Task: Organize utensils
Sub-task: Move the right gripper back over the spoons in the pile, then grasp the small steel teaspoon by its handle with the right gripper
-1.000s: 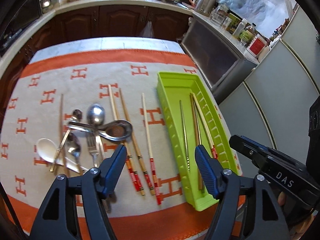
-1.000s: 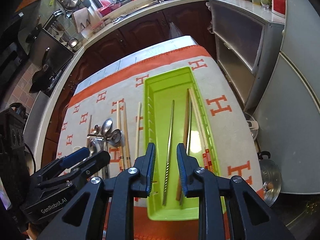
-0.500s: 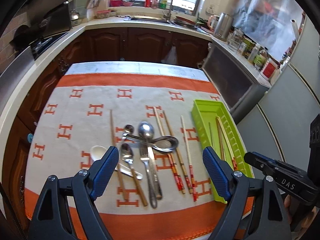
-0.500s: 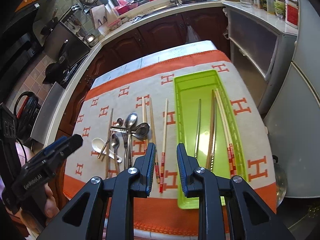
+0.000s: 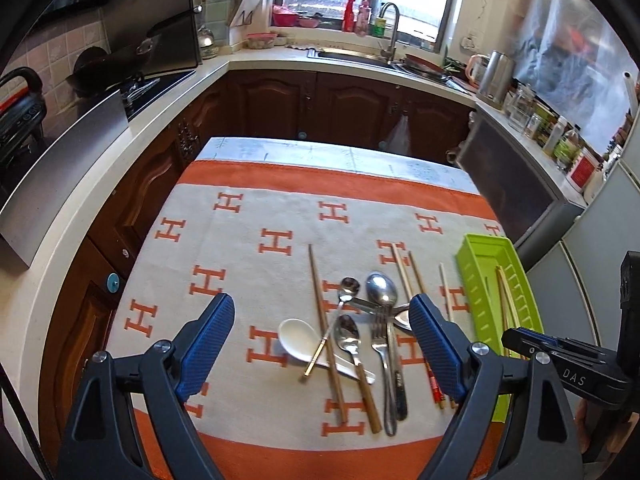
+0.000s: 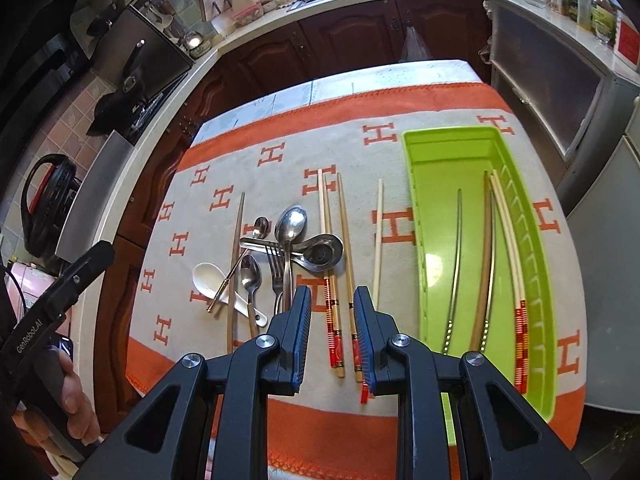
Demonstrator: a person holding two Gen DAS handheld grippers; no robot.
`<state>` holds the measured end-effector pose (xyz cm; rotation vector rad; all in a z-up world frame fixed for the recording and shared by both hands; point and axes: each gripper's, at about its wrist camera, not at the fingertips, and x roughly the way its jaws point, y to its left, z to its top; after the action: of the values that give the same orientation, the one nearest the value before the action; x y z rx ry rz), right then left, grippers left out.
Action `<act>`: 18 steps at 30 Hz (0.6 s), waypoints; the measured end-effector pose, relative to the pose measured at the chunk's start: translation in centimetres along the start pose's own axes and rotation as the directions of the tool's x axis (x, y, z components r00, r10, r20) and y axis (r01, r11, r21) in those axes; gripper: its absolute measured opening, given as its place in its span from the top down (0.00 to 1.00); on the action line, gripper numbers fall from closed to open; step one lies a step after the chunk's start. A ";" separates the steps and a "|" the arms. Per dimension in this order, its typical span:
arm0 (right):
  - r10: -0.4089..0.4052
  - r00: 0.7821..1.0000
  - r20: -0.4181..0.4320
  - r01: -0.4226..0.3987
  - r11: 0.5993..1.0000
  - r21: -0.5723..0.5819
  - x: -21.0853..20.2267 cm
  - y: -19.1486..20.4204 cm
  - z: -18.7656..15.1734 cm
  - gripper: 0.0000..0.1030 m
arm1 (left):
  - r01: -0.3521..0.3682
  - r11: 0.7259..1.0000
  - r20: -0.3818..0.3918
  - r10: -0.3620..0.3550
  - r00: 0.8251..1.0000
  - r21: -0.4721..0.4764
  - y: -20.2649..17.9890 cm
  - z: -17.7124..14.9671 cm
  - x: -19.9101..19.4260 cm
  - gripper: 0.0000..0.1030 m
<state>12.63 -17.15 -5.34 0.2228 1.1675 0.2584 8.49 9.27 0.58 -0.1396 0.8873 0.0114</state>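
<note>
Left gripper (image 5: 322, 338) hangs above the heap of spoons and fork (image 5: 360, 332), its jaws opening wide with nothing clasped. Right gripper (image 6: 332, 334) hovers over the red-banded chopsticks (image 6: 334, 312), jaws a narrow gap apart and pinching nothing. Just to the right, the green tray (image 6: 434, 216) already holds several chopsticks and lies close to the cloth's (image 6: 248, 148) right edge. Bare cloth stretches beyond the cutlery toward the far side.

The right gripper (image 5: 560, 364), at four o'clock in the left wrist view, read "DAS". The left gripper (image 6: 52, 308), at eight o'clock in the right wrist view, read "GenRobot.AI". Orange "H" letters patterned the tablecloth (image 6: 276, 156).
</note>
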 end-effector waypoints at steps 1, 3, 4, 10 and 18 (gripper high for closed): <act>0.004 1.000 -0.012 -0.004 1.000 0.001 0.7 0.2 0.2 0.79 | -0.002 1.000 -0.005 0.002 1.000 -0.004 0.3 0.1 0.4 0.15; 0.014 0.999 -0.032 -0.014 1.000 0.003 1.8 0.4 0.6 0.79 | 0.004 1.000 -0.026 -0.005 1.000 -0.007 1.2 0.5 1.6 0.15; 0.021 0.999 -0.043 -0.021 1.000 0.002 2.5 0.6 0.8 0.79 | 0.011 1.000 -0.036 -0.012 0.999 -0.006 1.4 0.7 2.1 0.15; 0.085 0.988 -0.130 -0.087 0.996 -0.015 7.0 3.0 1.6 0.79 | 0.032 0.999 -0.163 -0.033 0.986 -0.012 2.7 0.9 7.2 0.40; 0.169 0.954 -0.247 -0.189 0.980 -0.058 14.0 8.1 2.1 0.79 | 0.018 0.999 -0.222 -0.026 0.975 -0.039 5.1 -0.2 10.2 0.52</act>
<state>19.09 -5.14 -14.36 0.2308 1.3767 0.5031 14.39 13.76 -8.03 -0.1880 1.1102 -0.0084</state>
